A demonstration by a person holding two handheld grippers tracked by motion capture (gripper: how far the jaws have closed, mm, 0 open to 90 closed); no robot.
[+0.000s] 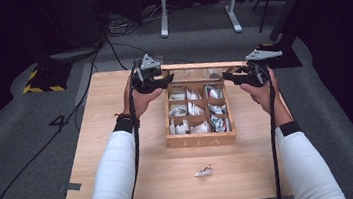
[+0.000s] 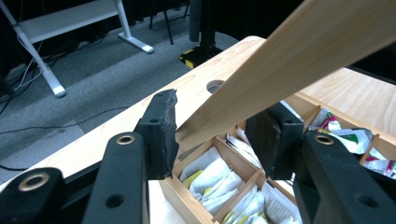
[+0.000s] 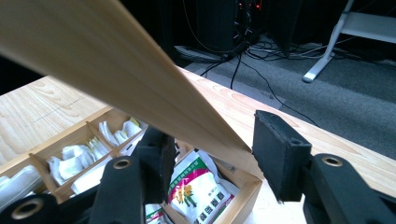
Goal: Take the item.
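Note:
A wooden tea box [image 1: 200,139] with several compartments of white sachets [image 1: 193,109] stands mid-table. Its hinged lid [image 1: 193,69] is tilted up from the back. My left gripper [image 1: 167,82] is at the lid's left corner and my right gripper [image 1: 226,77] at its right corner. In the left gripper view the lid [image 2: 289,60] ends between the jaws of my left gripper [image 2: 212,133], touching the pads. In the right gripper view the lid [image 3: 93,51] tapers to a corner held by my right gripper [image 3: 210,158], above a green and pink packet [image 3: 196,186].
One loose sachet [image 1: 204,171] lies on the table [image 1: 124,186] in front of the box. Behind the table are a white desk frame [image 1: 199,6], a yellow-and-black striped stand base [image 1: 41,80] and cables on the grey floor.

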